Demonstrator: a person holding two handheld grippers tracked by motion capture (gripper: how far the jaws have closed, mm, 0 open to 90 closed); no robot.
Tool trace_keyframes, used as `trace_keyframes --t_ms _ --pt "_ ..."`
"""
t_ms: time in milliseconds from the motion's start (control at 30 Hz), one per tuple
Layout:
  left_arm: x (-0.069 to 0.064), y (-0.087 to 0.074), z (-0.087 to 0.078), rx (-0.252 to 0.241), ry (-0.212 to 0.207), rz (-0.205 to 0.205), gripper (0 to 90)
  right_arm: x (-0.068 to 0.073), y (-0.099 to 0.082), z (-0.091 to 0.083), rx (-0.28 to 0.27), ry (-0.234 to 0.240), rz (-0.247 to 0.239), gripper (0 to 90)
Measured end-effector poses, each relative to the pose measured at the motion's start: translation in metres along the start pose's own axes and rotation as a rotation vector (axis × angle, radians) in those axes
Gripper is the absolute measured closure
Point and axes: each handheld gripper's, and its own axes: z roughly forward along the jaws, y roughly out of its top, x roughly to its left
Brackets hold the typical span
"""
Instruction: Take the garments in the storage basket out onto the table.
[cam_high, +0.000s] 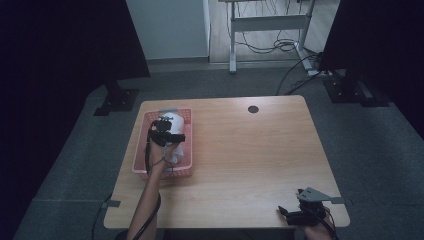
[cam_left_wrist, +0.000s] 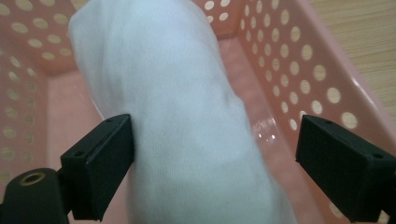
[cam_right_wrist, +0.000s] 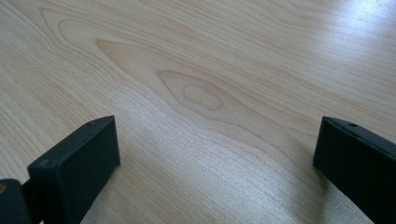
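High view first: the left gripper (cam_high: 166, 131) hangs over a pink perforated basket (cam_high: 186, 116) that sits at the left side of the wooden table (cam_high: 250, 150), and a white rolled cloth (cam_high: 176, 154) lies inside that basket, under the tool. The person's forearm reaches up to it from the near edge.

From the left gripper view the cloth (cam_left_wrist: 187, 121) runs lengthwise between the two black jaws. The jaw on the left of that view rests against the fabric; the one on the right stands clear of it, with the basket's floor and holed wall (cam_left_wrist: 299, 70) showing in the gap. So the jaws stand apart around the roll and are not clamped on it, as far as I can make out from so close a look.

Over at the near right corner of the table, the right gripper (cam_high: 295, 214) sits low, well apart from the basket. Its own view shows both jaws spread wide over bare wood grain (cam_right_wrist: 201, 93), with nothing between them.
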Motion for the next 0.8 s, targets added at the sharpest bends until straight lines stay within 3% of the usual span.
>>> trace_keyframes --t_ms 300,467,633,800 --pt "0.004 -0.002 0.012 0.058 0.032 -0.024 16.6 0.000 0.000 0.000 0.000 0.000 0.000 0.2" --pt "0.001 -0.003 0.015 0.062 0.053 0.007 17.2 0.000 0.000 0.000 0.000 0.000 0.000 0.1" --pt "0.001 -0.001 0.011 0.061 0.085 -0.016 33.0 0.000 0.000 0.000 0.000 0.000 0.001 0.2" --pt "0.006 0.000 0.007 0.059 0.060 -0.064 39.5 0.000 0.000 0.000 0.000 0.000 0.001 0.2"
